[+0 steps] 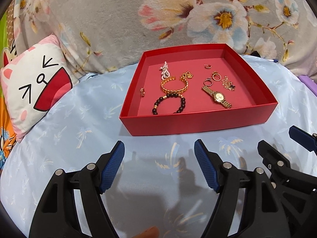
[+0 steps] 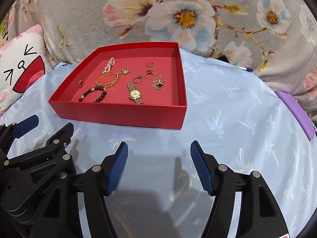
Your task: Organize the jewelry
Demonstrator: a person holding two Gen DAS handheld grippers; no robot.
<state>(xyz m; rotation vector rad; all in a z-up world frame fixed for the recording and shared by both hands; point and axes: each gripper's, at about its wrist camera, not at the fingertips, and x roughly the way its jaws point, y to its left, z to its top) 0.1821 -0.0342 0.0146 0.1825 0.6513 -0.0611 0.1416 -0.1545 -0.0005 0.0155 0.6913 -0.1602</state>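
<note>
Left gripper [image 1: 159, 166] and right gripper [image 2: 157, 166]: jaws wide apart, empty, above pale blue palm-print bedsheet [image 2: 227, 123]. Shallow red cardboard tray [image 1: 198, 123] holding gold watch [image 1: 218, 98] and dark beaded bracelet [image 1: 170, 104] lies ahead, apart from both.

Bed cover: pale blue satin sheet [image 1: 83, 119] printed with small palm trees; glossy, lightly creased.
Backdrop: grey plush blanket [image 1: 118, 15] with large pink, white and blue flowers on brown twigs, rising behind the sheet.
Left side: white and pink cartoon cat cushion [image 1: 33, 91], leaning against the blanket at the sheet's edge.
Right side: purple flat item [image 2: 293, 113] at the sheet's edge; identity unclear.
Rear right: white pen with blue cap [image 2: 245, 68], lying at the foot of the blanket.
Light: overhead, soft; dark shadows fall on the near sheet.
</note>
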